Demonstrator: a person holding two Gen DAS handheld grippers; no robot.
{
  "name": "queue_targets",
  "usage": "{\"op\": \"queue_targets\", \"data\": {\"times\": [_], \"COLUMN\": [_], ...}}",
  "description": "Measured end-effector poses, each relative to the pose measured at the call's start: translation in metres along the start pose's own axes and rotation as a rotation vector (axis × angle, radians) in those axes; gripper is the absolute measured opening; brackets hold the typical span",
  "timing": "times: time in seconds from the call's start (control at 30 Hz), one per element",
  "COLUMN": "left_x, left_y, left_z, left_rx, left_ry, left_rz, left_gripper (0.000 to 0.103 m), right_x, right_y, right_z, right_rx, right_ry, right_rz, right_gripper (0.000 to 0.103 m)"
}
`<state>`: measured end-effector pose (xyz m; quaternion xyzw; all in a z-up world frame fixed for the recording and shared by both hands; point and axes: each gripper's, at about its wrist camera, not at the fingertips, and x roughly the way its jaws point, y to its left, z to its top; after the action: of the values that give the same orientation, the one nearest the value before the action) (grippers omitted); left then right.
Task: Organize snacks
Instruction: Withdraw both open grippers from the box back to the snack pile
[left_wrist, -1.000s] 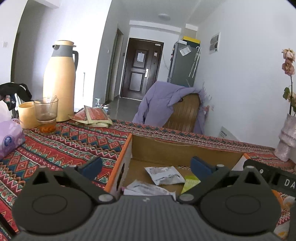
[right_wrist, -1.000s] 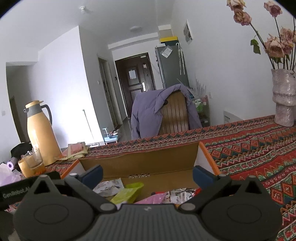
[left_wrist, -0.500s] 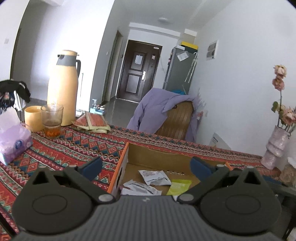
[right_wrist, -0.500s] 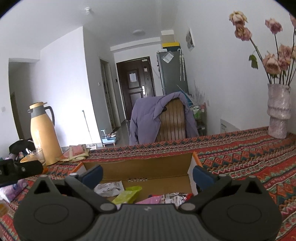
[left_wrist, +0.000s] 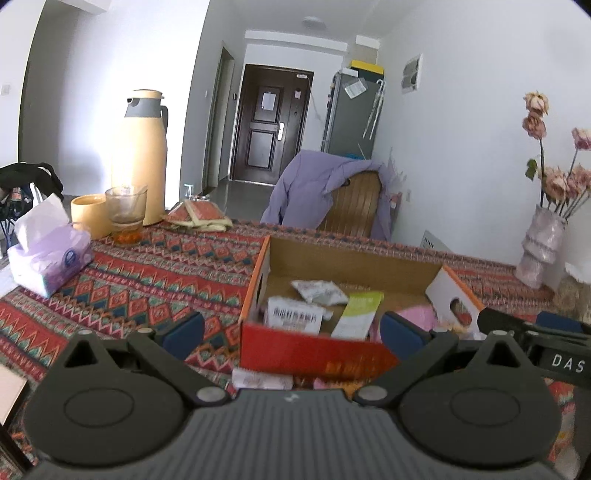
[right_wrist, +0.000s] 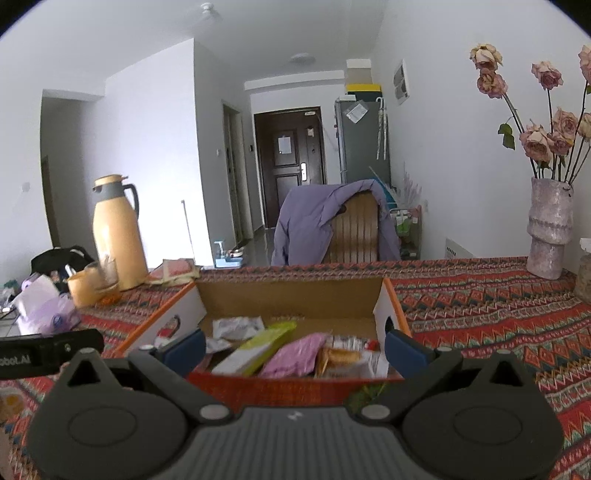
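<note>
The left gripper (left_wrist: 291, 328) has its jaws spread wide with nothing between them, and it sits in front of the near red wall of a cardboard box (left_wrist: 314, 354). The right gripper (right_wrist: 293, 349) is likewise spread and empty, facing the same box (right_wrist: 288, 384) from just to the right; its dark body shows at the right edge of the left view.

Inside the box lie the snacks: a white packet with dark print (left_wrist: 293, 314), a crumpled silver packet (left_wrist: 319, 291), a green and white packet (right_wrist: 255, 349) leaning towards the near wall, a pink packet (right_wrist: 295, 354) and a packet of biscuits (right_wrist: 341, 356) beside it. More packets lie on the cloth in front of the box, blurred and partly hidden.

The box rests on a table covered by a red patterned cloth (left_wrist: 147, 266). To the left stand a tissue pack (left_wrist: 48, 254), a glass (left_wrist: 125, 212), a yellow cup (left_wrist: 88, 214) and a tall cream flask (left_wrist: 142, 158). A vase of dried roses (right_wrist: 548, 229) stands at the right. Behind the table is a chair draped with a purple jacket (right_wrist: 314, 225).
</note>
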<state>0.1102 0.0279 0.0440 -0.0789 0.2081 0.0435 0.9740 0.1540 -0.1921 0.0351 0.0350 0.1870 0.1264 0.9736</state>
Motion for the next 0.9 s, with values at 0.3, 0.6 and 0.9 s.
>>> {"op": "queue_targets", "data": {"times": [0.3,0.6,0.9], "left_x": [-0.024,-0.046,-0.04], "left_y": [0.01,0.019,0.022], "left_z": [-0.034,-0.069,-0.078], "left_rx": [0.024,0.079,0.08], "left_ry": [0.031,0.024,0.048], "left_rz": [-0.001,-0.027,-0.049], "left_gripper": [0.103,0.103,0.103], "right_x": [-0.029,-0.06,-0.066], "right_y": [0.006,-0.007,-0.02], "right_z": [-0.035,-0.068,-0.08], "right_rx": [-0.015,0.004,0.006], "right_ry": [0.046,0.077,0.111], "right_rz": [0.02,0.031,-0.016], "right_gripper": [0.103,0.103,0.103]}}
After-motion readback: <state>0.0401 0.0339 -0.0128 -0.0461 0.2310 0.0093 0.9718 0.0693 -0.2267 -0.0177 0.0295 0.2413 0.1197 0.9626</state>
